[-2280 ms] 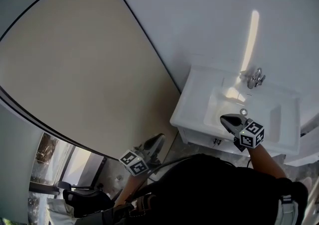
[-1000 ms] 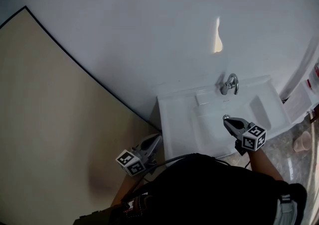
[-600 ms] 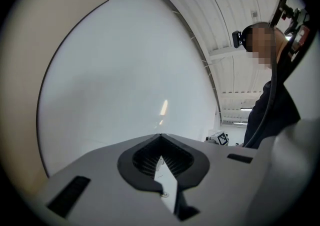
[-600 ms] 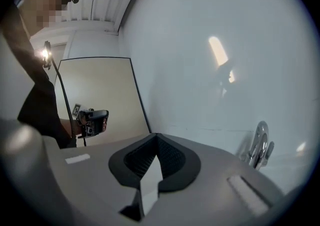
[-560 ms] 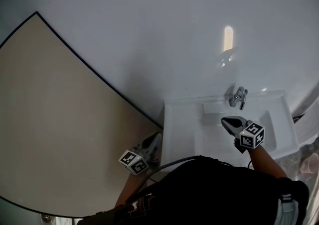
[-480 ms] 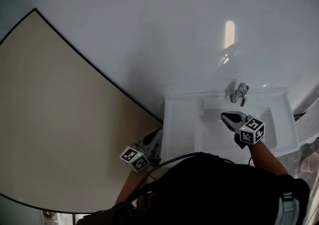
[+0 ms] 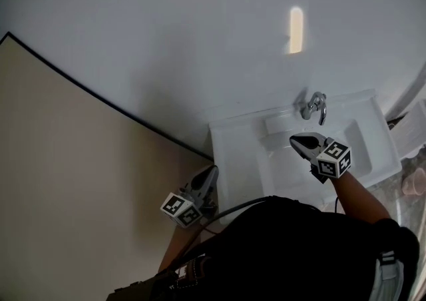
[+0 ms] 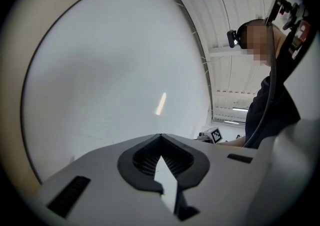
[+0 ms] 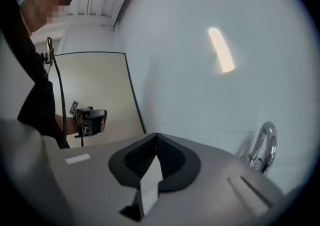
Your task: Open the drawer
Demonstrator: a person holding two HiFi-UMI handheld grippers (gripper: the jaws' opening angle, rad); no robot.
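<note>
White wall [image 7: 200,40] fills your view, with a beige panel [image 7: 60,180] at left. Your left gripper [image 7: 212,173], jaws pressed together and empty, hangs just beside the sink [image 7: 233,146]. Your right gripper [image 7: 296,140], likewise closed on nothing, hovers over the basin near the faucet [image 7: 314,105]. The drawer front that showed under the sink moments ago is now hidden beneath you, so it looks unreached.

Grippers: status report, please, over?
Left gripper shut, empty. Right gripper shut, empty, over sink, near tap. Drawer not in view. No obstacle seen.
</note>
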